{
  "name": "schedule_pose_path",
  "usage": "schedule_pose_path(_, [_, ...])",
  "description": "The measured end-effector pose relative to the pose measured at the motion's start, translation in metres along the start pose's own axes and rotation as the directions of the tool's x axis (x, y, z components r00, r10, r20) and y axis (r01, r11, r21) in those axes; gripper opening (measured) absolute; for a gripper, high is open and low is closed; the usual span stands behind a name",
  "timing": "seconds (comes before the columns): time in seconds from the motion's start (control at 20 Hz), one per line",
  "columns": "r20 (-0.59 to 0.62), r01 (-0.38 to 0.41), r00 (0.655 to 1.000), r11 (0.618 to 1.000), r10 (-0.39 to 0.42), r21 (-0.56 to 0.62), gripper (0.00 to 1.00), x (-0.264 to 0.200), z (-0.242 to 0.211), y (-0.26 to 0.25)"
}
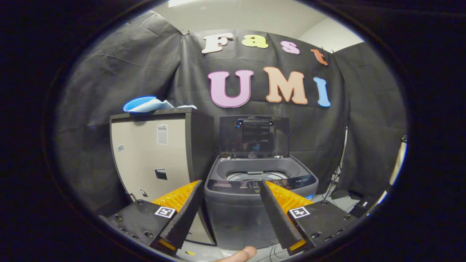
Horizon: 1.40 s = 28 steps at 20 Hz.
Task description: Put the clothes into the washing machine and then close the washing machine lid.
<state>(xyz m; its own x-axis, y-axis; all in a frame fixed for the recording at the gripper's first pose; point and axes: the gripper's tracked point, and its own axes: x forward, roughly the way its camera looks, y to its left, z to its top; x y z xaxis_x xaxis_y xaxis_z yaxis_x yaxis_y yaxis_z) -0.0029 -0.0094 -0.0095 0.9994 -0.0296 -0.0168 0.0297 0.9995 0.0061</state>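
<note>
Jaws of the gripper [230, 189] stand spread wide apart with nothing between them, released, and they frame the near front of a dark grey top-loading washing machine [251, 207] that stands on the floor just beyond them. Its dark tinted lid [255, 136] is raised upright at the far side, against the black cloth wall [138, 69], so the round metal drum opening [255, 176] lies uncovered behind the control panel strip [260, 183]. To the left of the washer, touching or nearly touching its side, stands a tall beige cabinet with dark edges [153, 160], higher than the washer's body. On the cabinet's top, toward its far left, sits a blue plastic basin [136, 103], and a light blue cloth garment [160, 105] lies partly in it and spills rightward over the cabinet top. A person's fingertip [240, 254] shows at the near side, below and between the jaws. Cables [336, 182] trail on the floor to the right of the washer.
</note>
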Motion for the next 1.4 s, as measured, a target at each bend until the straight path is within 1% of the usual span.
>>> schedule_pose_path(0.2, [-0.002, 0.010, 1.000, 1.000, -0.010, 0.015, 0.97, -0.004, -0.004, -0.002])
schedule_pose_path(0.35, [-0.016, 0.004, 1.000, 1.000, -0.004, -0.006, 0.97, -0.006, -0.001, -0.001])
schedule_pose_path(0.55, [0.001, -0.016, 1.000, 0.999, 0.016, -0.036, 0.97, -0.002, 0.018, 0.004])
schedule_pose_path(0.7, [-0.004, -0.014, 1.000, 1.000, 0.014, -0.023, 0.97, 0.002, 0.030, 0.006])
schedule_pose_path(0.8, [-0.015, 0.001, 1.000, 1.000, -0.002, -0.024, 0.97, 0.008, 0.040, 0.007])
schedule_pose_path(0.9, [-0.019, 0.000, 1.000, 1.000, 0.000, -0.012, 0.97, 0.015, 0.055, 0.017])
schedule_pose_path(1.0, [0.009, -0.030, 1.000, 1.000, 0.030, 0.006, 0.97, 0.028, 0.083, 0.034])
schedule_pose_path(1.05, [0.037, -0.056, 0.998, 0.998, 0.055, 0.025, 0.97, 0.037, 0.097, 0.047])
schedule_pose_path(1.15, [0.071, -0.147, 0.987, 0.987, 0.143, 0.059, 0.97, 0.055, 0.122, 0.082])
schedule_pose_path(1.25, [0.058, -0.177, 0.983, 0.982, 0.173, 0.065, 0.97, 0.079, 0.144, 0.107])
schedule_pose_path(1.4, [0.032, -0.220, 0.975, 0.974, 0.218, 0.046, 0.97, 0.116, 0.186, 0.155])
